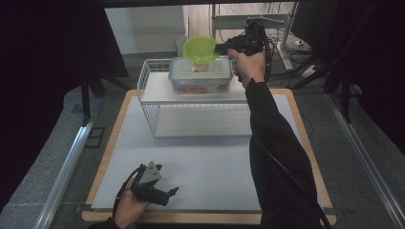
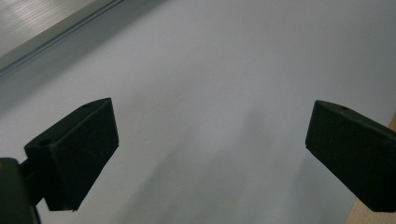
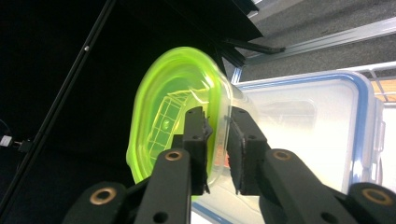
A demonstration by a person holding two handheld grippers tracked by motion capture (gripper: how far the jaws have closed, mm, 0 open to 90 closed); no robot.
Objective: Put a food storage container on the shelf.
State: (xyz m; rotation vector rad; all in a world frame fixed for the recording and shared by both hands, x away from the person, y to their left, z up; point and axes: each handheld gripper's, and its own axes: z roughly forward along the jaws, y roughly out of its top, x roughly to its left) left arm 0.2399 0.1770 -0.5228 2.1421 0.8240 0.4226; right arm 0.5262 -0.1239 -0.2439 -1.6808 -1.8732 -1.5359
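Lying under a white wire rack, grey mat; right gripper outstretched, pinching green bowl rim; left gripper resting wide open, empty.

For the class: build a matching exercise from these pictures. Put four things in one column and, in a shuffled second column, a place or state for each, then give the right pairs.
Column one:
1. green bowl
2. clear lidded box
3. left tongs
4. wire rack

Column two:
A. open, low over the white mat near the table's front edge
B. gripped by its rim in the right tongs
C. on the rack's top shelf
D. stands at the back of the mat

Pairs: 1-B, 2-C, 3-A, 4-D
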